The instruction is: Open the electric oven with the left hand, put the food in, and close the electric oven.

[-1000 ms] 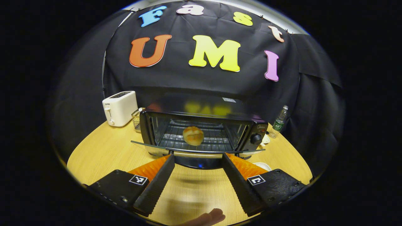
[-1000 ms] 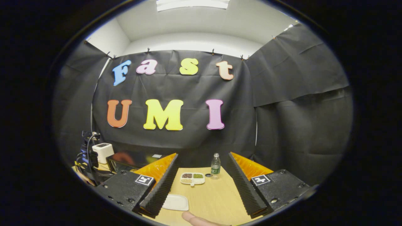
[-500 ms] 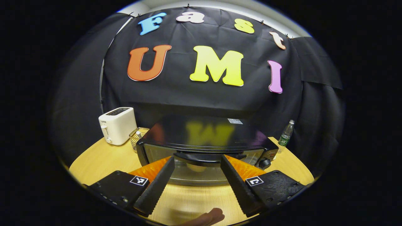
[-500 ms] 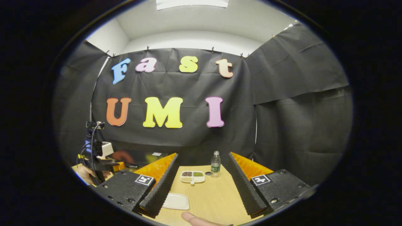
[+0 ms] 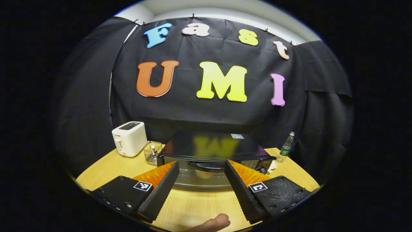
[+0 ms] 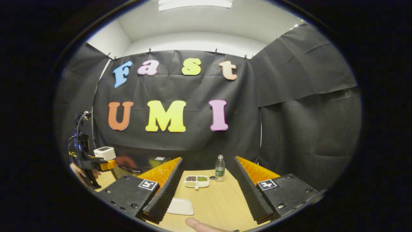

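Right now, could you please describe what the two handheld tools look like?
Each tool, left and right, has two long wedge-shaped fingers with ridged inner faces on black textured blocks, each bearing a small square black-and-white marker. Cables loop above the left one in the right gripper view.

Toaster [image 5: 129,138] left of oven [image 5: 212,154] (basket [image 5: 152,152] between)

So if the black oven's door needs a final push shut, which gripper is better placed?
Left gripper: open, facing the black electric oven's door handle. Right gripper faces a white divided dish.

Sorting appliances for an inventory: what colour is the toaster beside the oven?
White, or cream; the toaster shows best in the left gripper view.
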Tool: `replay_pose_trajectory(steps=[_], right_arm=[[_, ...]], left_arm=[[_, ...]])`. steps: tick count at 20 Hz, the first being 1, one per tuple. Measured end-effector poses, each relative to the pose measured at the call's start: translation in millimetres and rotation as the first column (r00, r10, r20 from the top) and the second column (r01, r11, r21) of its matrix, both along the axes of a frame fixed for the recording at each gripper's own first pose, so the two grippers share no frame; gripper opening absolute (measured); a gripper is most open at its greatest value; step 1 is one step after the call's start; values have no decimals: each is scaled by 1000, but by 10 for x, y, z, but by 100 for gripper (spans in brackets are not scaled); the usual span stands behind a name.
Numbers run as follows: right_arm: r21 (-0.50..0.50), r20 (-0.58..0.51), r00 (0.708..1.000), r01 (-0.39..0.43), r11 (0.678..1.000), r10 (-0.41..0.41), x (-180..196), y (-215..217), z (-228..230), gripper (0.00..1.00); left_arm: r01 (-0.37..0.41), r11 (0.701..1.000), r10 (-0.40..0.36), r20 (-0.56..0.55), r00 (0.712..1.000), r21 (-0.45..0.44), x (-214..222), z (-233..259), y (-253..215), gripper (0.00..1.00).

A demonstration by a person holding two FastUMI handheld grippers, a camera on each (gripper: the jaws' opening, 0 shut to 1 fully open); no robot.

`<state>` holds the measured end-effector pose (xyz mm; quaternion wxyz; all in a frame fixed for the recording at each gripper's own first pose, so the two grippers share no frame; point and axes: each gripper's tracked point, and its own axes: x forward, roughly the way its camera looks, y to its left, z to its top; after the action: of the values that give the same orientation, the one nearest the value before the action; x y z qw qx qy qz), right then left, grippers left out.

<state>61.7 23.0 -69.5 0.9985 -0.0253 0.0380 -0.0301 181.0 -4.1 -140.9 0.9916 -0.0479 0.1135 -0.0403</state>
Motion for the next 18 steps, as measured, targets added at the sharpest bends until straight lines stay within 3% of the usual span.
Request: replay_pose_trajectory(steps=[5, 9, 12, 17, 18], right_arm=[[1, 8, 1000, 2, 1000, -2, -83, -20, 42, 95], [-1, 17, 1000, 4, 1000, -4, -148, -24, 90, 95], [-10, 19, 1000, -2, 1000, 2, -189, -4, 124, 95], [4, 46, 999, -3, 1000, 3, -304, -22, 218, 98], [5, 49, 999, -1, 1000, 1, -323, -31, 227, 94]], left_arm=[[-30, 999, 26, 97, 995, 44, -394, 582, 41, 93], [-29, 999, 21, 226, 974, 35, -798, 1064, -29, 93], [-26, 999, 17, 252, 968, 31, -1112, 1174, -54, 93], [-92, 992, 68, 263, 962, 81, -1419, 1122, 80, 94], [-90, 992, 65, 262, 963, 84, -1461, 1095, 59, 94]])
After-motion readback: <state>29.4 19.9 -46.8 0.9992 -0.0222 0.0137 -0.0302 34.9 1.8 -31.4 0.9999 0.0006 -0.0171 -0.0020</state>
